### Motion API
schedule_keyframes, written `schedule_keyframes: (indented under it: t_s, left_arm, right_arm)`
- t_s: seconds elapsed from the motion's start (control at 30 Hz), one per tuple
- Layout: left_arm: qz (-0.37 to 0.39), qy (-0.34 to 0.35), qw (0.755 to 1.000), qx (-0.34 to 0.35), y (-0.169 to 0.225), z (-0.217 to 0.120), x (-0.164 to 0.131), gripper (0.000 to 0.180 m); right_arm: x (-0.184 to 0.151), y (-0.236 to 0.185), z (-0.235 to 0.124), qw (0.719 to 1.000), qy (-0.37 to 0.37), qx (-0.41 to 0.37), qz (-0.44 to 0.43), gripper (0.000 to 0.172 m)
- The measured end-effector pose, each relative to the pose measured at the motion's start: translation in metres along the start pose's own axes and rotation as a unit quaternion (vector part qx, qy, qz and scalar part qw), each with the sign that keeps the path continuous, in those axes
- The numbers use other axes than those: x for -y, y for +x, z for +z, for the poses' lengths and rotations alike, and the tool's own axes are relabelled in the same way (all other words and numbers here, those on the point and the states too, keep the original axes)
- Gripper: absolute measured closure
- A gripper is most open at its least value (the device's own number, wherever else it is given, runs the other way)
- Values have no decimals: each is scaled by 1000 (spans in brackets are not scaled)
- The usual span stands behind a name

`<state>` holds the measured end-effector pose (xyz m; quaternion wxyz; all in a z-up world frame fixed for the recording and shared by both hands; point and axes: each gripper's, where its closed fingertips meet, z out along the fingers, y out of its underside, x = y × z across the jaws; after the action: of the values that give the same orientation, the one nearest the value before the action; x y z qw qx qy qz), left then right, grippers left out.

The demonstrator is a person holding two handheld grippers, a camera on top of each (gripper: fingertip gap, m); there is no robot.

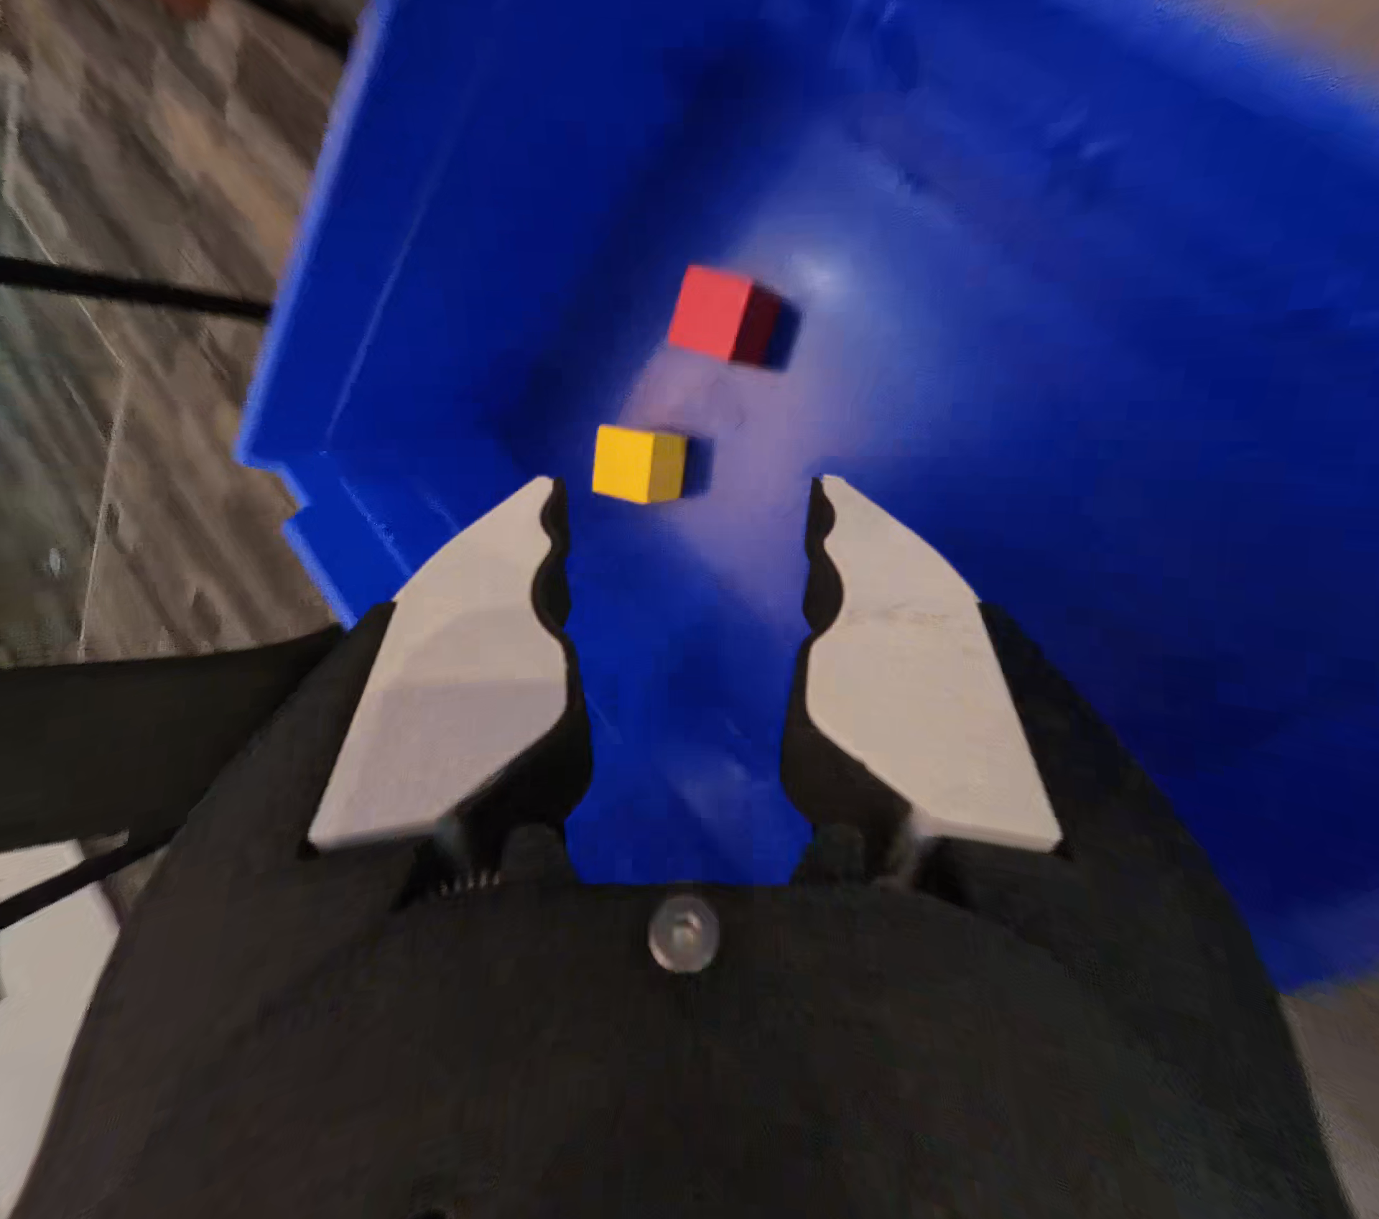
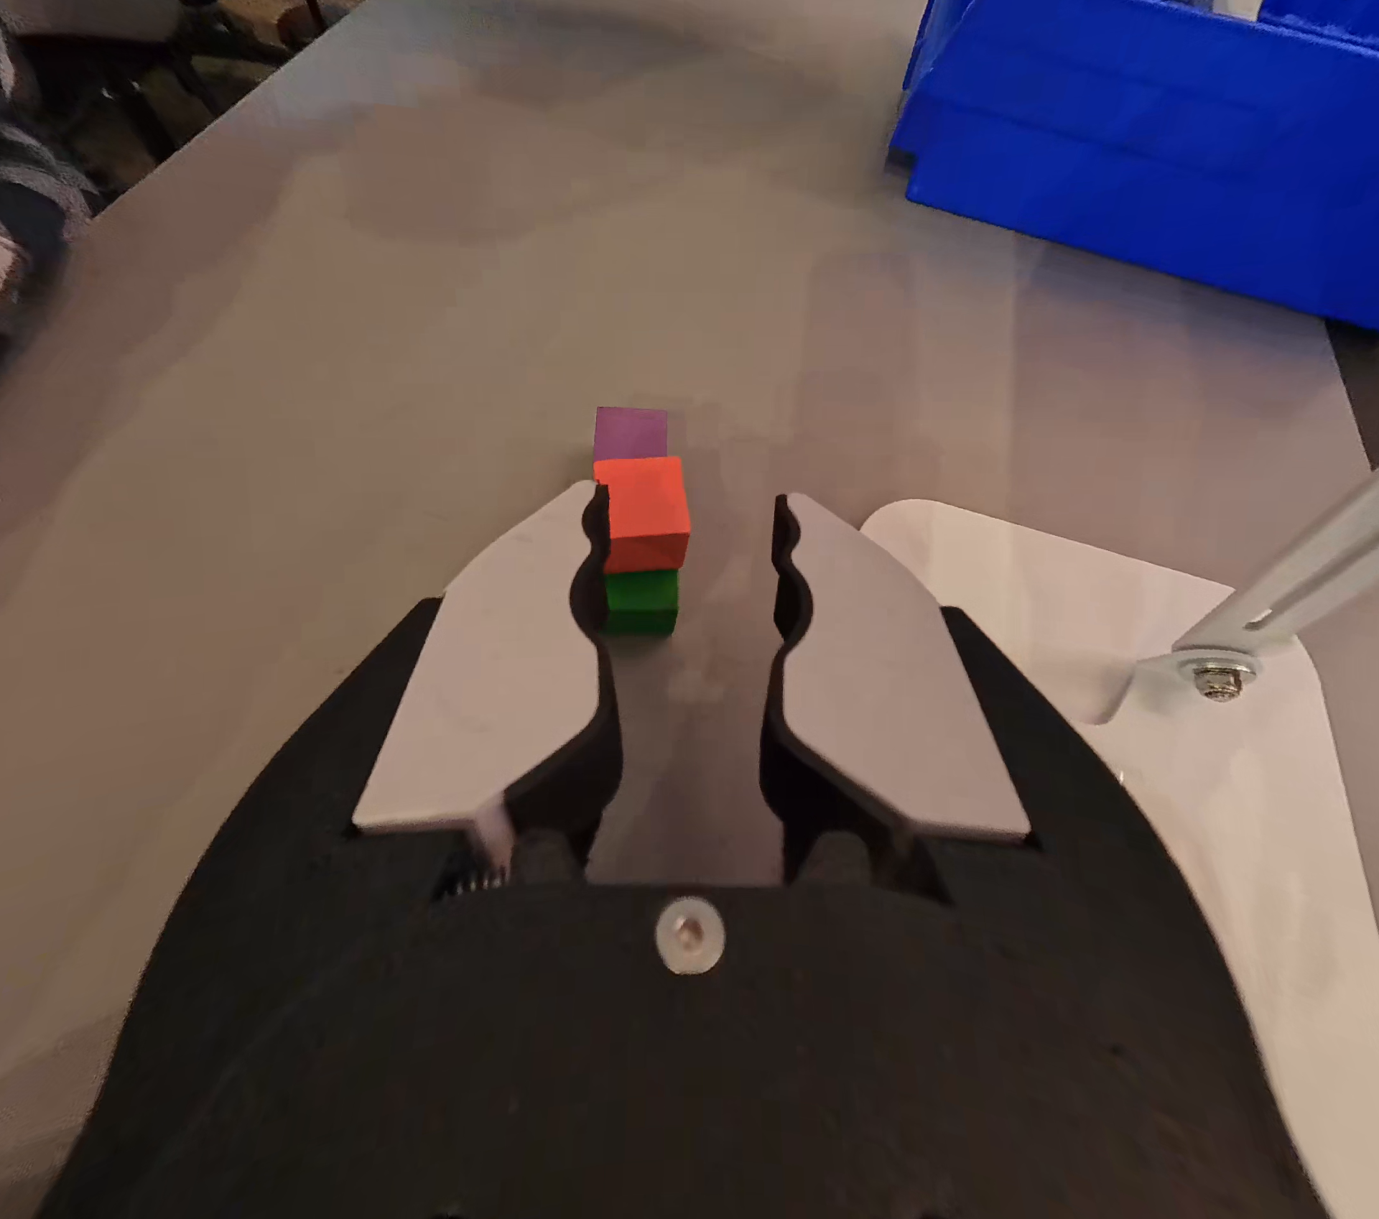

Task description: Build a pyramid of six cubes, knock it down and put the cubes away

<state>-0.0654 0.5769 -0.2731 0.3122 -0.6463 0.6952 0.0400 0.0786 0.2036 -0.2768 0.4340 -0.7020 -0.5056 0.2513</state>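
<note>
A: Left view only: blue bin (image 1: 970,213) holding red cube (image 1: 709,311) and yellow cube (image 1: 638,473); left gripper (image 1: 686,489) spread, bare.

B: Right view only: orange cube (image 2: 645,508) atop green cube (image 2: 640,601), purple cube (image 2: 631,433) behind, on grey table (image 2: 448,287); right gripper (image 2: 690,504) apart, not clamping. Dim, cluttered room beyond.

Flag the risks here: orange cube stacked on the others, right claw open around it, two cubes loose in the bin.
1. The orange cube sits stacked above the green cube, close against the right claw's left finger; a sideways nudge could topple it.
2. The left wrist view is blurred; the red cube and yellow cube in the blue bin may be harder to locate.
</note>
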Motion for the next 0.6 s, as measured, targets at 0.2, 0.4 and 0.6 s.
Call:
schedule_keyframes:
  t_s: [0.2, 0.4, 0.6]
  left_arm:
    - [58, -163, 985, -10, -22, 65, -32, 124]
    - [26, -179, 983, -34, -19, 70, -37, 149]
    - [-34, -17, 999, -4, 19, -30, 2, 149]
  right_arm:
    - [-5, 0, -2, 1000, 1, 6, 3, 131]
    - [-6, -1, -2, 1000, -1, 4, 0, 134]
    - [-7, -6, -3, 1000, 4, 5, 5, 136]
